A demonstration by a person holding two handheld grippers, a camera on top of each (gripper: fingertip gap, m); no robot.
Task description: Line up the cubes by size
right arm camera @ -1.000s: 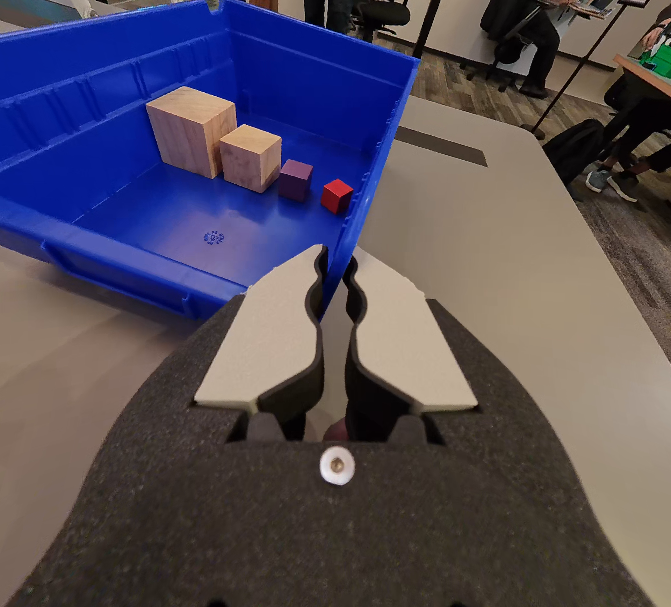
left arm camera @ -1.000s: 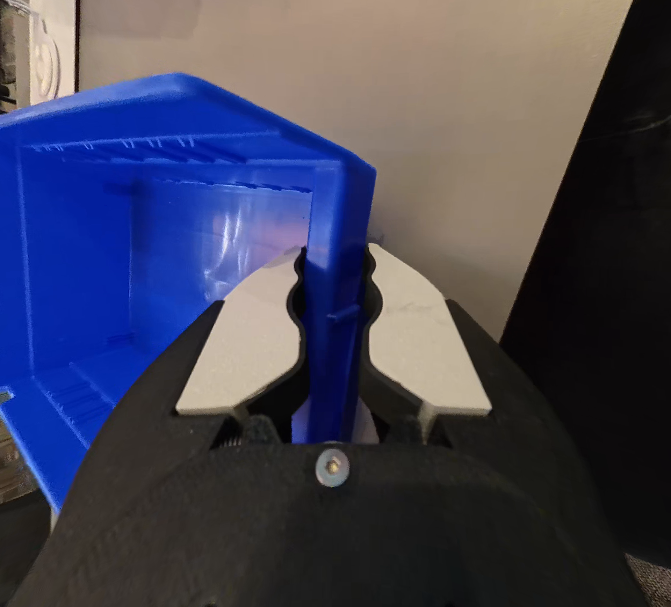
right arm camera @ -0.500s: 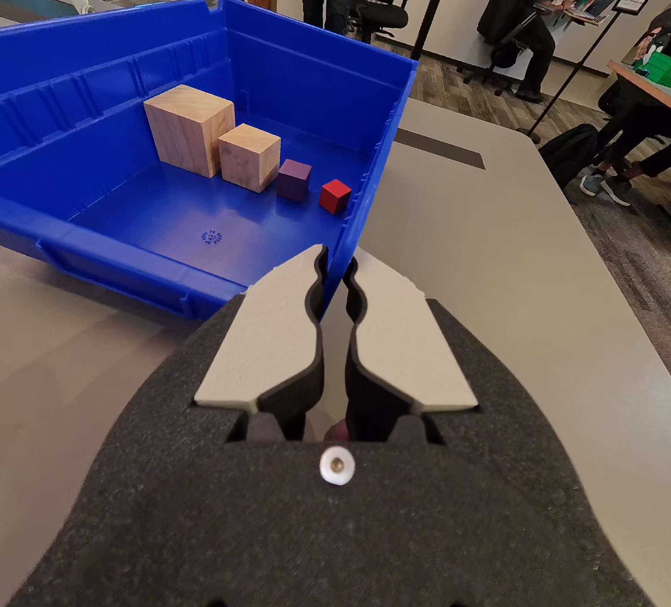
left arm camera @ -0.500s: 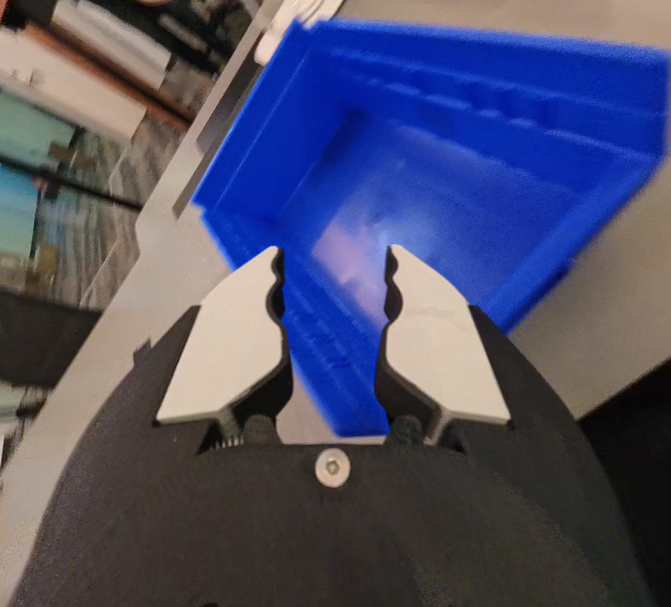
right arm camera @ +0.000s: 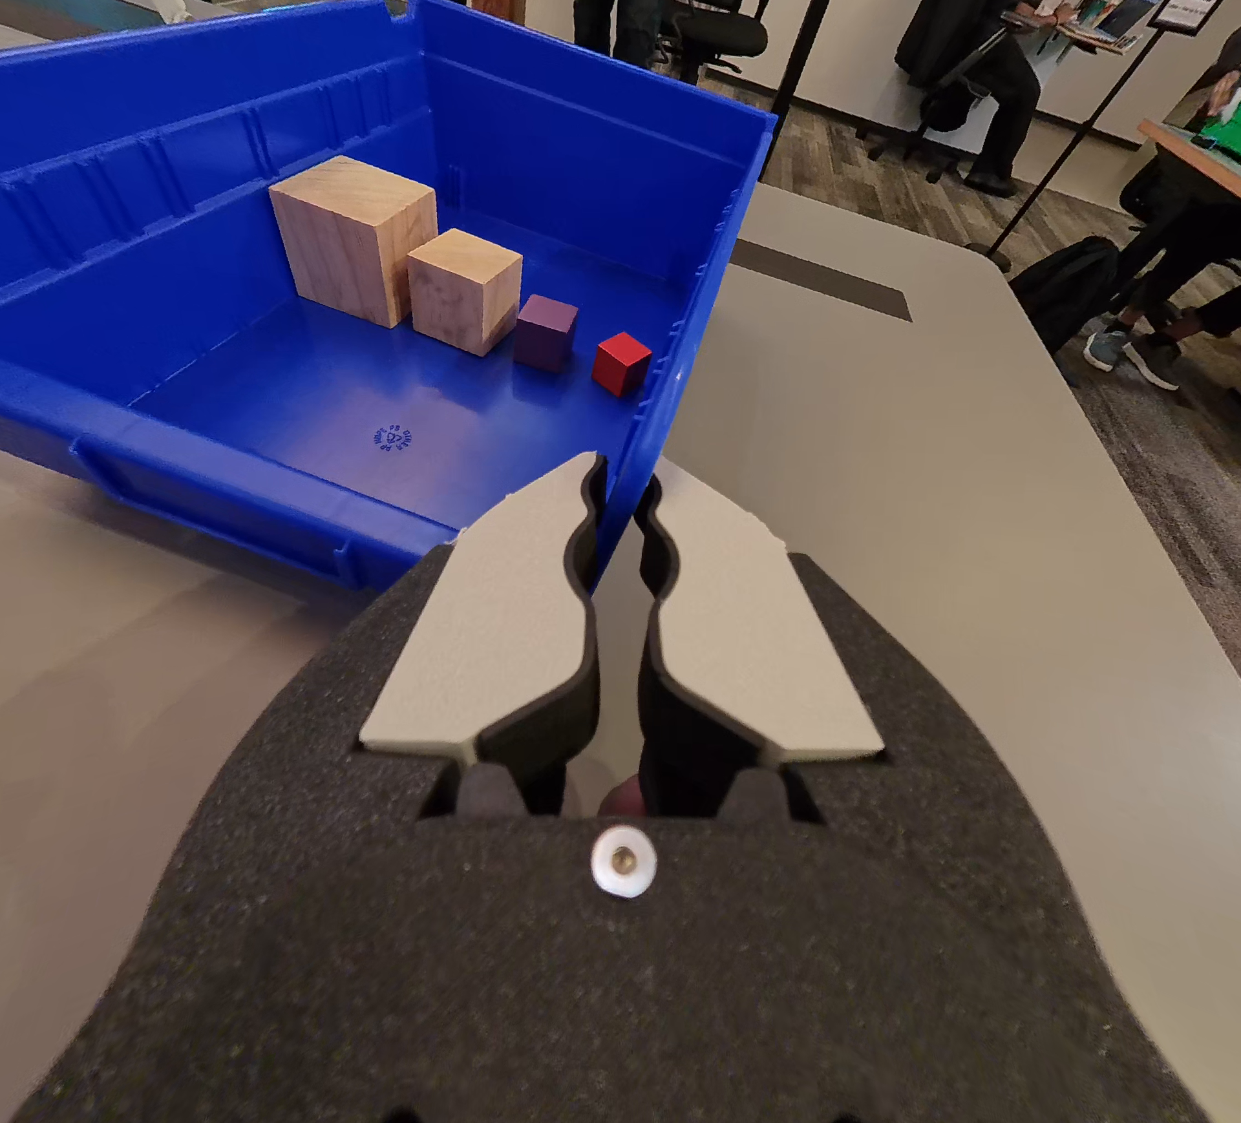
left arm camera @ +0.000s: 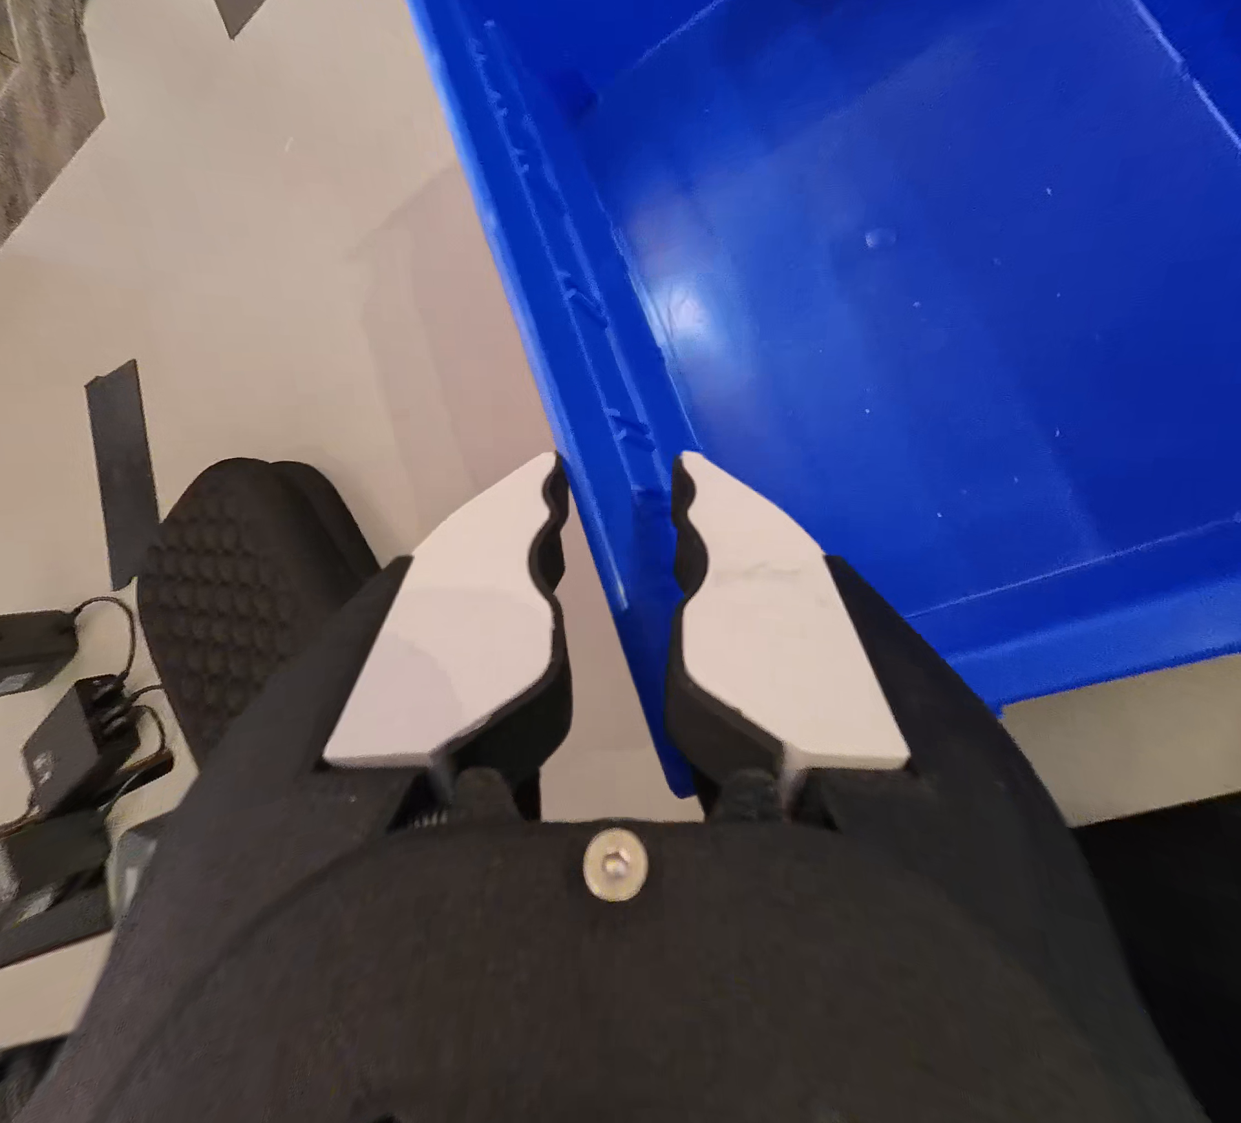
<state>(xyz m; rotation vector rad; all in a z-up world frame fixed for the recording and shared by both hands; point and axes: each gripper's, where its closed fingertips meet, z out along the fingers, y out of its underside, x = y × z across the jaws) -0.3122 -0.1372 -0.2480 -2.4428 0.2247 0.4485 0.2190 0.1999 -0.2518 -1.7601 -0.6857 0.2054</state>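
Note:
In the right wrist view a blue bin (right arm camera: 201, 137) stands on a grey table. Inside it a large wooden cube (right arm camera: 352, 238), a smaller wooden cube (right arm camera: 463, 288), a purple cube (right arm camera: 545, 331) and a red cube (right arm camera: 621, 362) stand in a row, largest at the left. My right gripper (right arm camera: 621, 480) is shut on the bin's thin right wall near its front corner. In the left wrist view my left gripper (left arm camera: 618, 473) is shut on the ribbed wall of a blue bin (left arm camera: 940, 285). No cubes show inside that bin.
The grey table (right arm camera: 940, 486) runs on to the right, with a black tape strip (right arm camera: 819, 278). People, office chairs and a backpack (right arm camera: 1068, 285) are beyond it. In the left wrist view tape strips (left arm camera: 121, 473), a black mesh object (left arm camera: 235, 587) and power adapters with cables (left arm camera: 60, 755) lie at the left.
My left gripper let go of the blue bin's wall and opened, the view swung round, and it has closed on a bin wall again. My right gripper and the cubes have not moved.

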